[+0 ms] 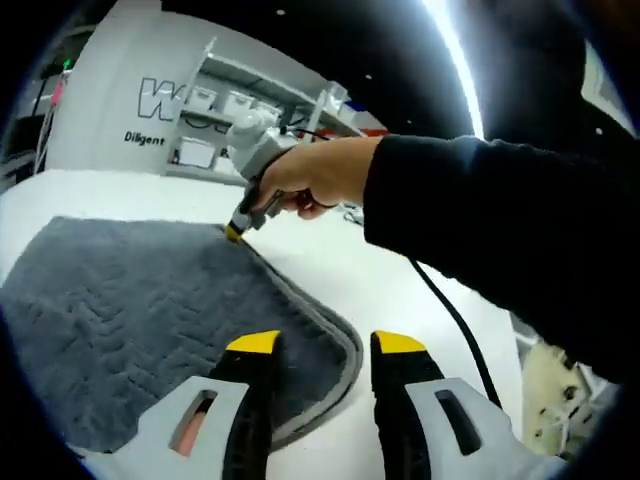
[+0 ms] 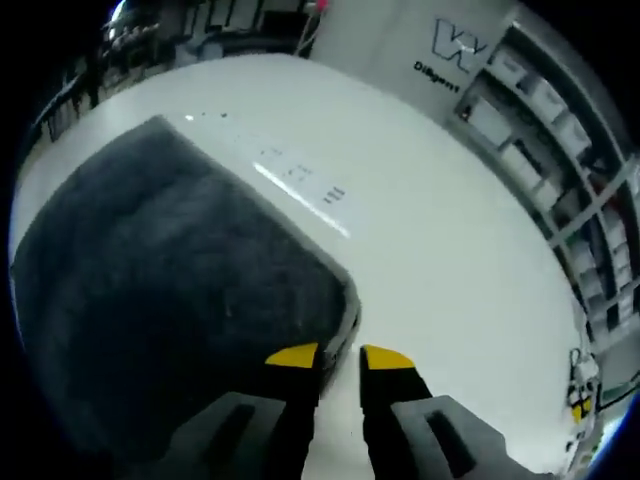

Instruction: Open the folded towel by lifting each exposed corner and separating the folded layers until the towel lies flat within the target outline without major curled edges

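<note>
My left camera rides low behind my left gripper (image 1: 325, 345), close over the near rounded corner of the grey towel (image 1: 140, 320), and faces across it toward the white wall with dark lettering (image 1: 165, 100) beyond the towel's far edge. My right gripper (image 1: 237, 230) comes into that view from the right, at the towel's far corner. My right camera looks down steeply along my right gripper (image 2: 338, 357) (very near the cloth), its tips at the towel (image 2: 170, 280) corner, facing along the white table (image 2: 440, 230) toward the same wall lettering (image 2: 455, 45). Both views share the towel, table and lettered wall.
</note>
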A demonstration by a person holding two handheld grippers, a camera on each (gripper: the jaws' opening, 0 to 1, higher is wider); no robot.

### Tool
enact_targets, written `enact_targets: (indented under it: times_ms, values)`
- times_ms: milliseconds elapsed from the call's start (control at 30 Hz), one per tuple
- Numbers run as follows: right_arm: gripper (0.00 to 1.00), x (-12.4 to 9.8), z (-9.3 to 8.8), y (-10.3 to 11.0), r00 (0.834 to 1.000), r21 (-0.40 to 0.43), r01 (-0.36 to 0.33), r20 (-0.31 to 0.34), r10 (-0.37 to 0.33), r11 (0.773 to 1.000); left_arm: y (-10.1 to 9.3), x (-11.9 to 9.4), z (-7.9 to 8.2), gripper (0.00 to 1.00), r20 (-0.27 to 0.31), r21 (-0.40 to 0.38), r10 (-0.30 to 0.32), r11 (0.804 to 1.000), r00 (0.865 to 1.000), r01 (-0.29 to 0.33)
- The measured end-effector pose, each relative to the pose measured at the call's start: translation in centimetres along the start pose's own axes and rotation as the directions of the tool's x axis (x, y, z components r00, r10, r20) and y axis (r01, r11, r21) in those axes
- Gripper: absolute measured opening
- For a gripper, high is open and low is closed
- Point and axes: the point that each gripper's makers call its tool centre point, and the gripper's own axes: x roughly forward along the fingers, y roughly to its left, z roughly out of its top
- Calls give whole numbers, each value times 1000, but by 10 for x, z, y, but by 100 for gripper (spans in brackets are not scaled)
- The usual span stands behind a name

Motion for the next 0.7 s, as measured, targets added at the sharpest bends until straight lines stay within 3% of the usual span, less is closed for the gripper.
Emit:
enact_targets:
  times_ms: [33,67,100,133,200,300,367,433,533,700]
  values:
    - [41,-4,5,-3,1000,-28,6,22,-6,1000,5,0,1,51,-4,67,32,997,999,-31]
    - [56,-6,11,-5,998,-45,15,55,-12,999,7,0,4,67,9,88,43,995,999,-44]
    - [81,-13,28,-13,989,-58,50,143,-42,997,10,-1,8,79,34,120,57,991,998,-61]
    - [98,-18,35,-18,982,-58,78,179,-67,995,13,-2,13,88,59,151,70,985,996,-78]
    - [97,-36,43,-34,973,-64,148,189,-134,987,18,-5,16,98,68,219,98,969,993,-110]
    - [100,-53,61,-40,956,-56,161,257,-142,985,20,-7,12,100,32,283,103,953,994,-108]
    - [100,-65,72,-46,949,-58,173,278,-150,983,23,-8,11,99,22,354,114,928,993,-114]
    - [100,-70,76,-46,946,-55,177,284,-154,983,26,-10,10,98,14,429,143,893,990,-135]
    - [100,-74,81,-41,942,-58,151,310,-126,987,32,-14,12,97,19,487,187,856,982,-172]
    - [99,-70,78,-40,942,-60,146,314,-120,988,36,-14,13,97,24,532,215,824,976,-194]
